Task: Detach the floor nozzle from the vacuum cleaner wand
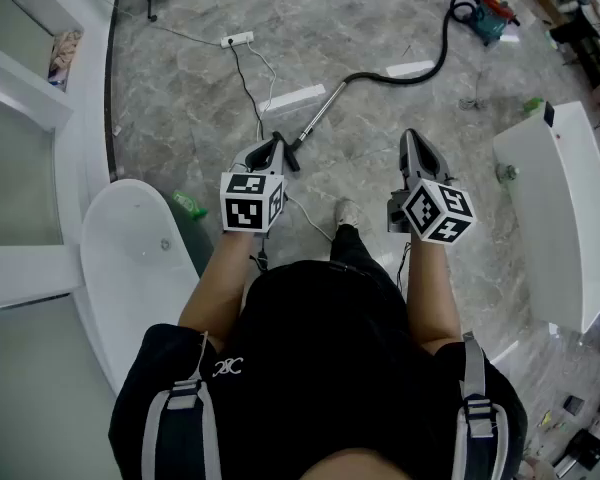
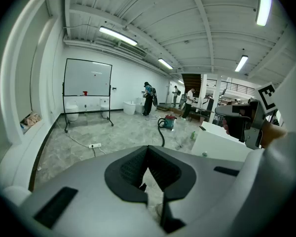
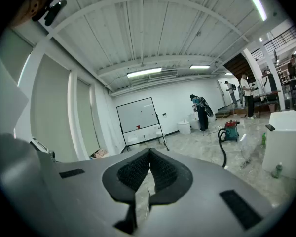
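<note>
In the head view the vacuum's metal wand (image 1: 322, 113) lies on the marble floor ahead of me. Its dark lower end (image 1: 291, 156) is just beyond my left gripper; whether that is the floor nozzle I cannot tell. A black hose (image 1: 435, 63) runs from the wand to the red and teal vacuum body (image 1: 490, 16) at the far right. My left gripper (image 1: 277, 148) and right gripper (image 1: 412, 140) are held out in front of me above the floor, both shut and holding nothing. The vacuum body (image 2: 168, 121) and hose (image 3: 222, 152) also show in the gripper views.
A white tub (image 1: 130, 258) stands close at my left and a long white tub (image 1: 555, 198) at my right. A green bottle (image 1: 190, 205) lies by the left tub. A power strip (image 1: 238, 39) and its cable lie on the floor ahead. Several people stand far off (image 2: 148, 98).
</note>
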Available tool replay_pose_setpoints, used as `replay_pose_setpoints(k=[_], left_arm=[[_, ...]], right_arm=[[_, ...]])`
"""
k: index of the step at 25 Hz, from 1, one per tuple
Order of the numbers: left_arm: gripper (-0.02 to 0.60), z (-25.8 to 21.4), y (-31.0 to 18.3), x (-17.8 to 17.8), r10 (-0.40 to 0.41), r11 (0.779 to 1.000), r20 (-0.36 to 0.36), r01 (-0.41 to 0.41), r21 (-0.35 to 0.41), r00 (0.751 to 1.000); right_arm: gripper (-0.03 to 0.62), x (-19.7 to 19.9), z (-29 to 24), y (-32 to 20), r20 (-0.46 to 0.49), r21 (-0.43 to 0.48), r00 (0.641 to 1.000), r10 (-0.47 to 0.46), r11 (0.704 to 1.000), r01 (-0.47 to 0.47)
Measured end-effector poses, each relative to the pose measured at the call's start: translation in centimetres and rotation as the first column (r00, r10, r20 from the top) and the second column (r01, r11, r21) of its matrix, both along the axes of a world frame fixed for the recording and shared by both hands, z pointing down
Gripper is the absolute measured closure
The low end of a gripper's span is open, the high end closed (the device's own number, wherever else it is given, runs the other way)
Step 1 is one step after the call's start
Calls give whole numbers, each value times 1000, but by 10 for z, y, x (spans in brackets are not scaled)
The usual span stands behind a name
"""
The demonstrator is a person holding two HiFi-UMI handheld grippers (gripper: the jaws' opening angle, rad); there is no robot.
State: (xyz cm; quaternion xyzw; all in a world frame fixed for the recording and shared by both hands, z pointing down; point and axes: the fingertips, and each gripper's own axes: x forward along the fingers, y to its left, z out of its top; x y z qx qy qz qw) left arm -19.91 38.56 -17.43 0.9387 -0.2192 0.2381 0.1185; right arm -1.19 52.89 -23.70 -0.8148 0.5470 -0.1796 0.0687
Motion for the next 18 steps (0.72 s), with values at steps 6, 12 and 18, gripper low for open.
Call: replay_pose_setpoints(k=[6, 12, 18], left_arm=[[571, 1, -43, 75, -49, 999, 20, 49, 13, 999], [571, 2, -85, 129, -138, 990, 40, 138, 12, 990], [571, 26, -101, 152, -191, 981, 76, 192, -7, 979]], right_arm=[[580, 89, -1, -50, 19, 22, 998, -57, 998, 56], [580, 161, 4, -109, 39, 22, 985, -166, 986, 166], [582, 198, 36, -141, 85, -1, 962, -259, 966, 260]])
